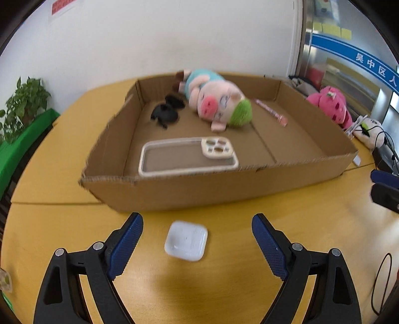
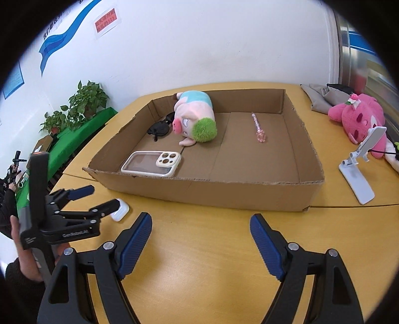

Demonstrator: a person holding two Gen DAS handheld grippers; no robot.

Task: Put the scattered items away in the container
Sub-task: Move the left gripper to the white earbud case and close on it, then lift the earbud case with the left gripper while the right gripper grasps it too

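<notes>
Holding four items (image 2: 152, 163); one—seemingly earbuds (image 1: 186, 241)—outside.

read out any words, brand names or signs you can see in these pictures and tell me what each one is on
"吴中区人": white characters on the blue wall banner, cut off at the frame edge.
Red-and-white paper notice on the white wall: red characters, too blurred to read.
Blue wave-shaped wall sticker: white characters, too small to read.
Black left gripper: white lettering on its body, too blurred to be sure of.
White earbud case: faint grey print, unreadable.
</notes>
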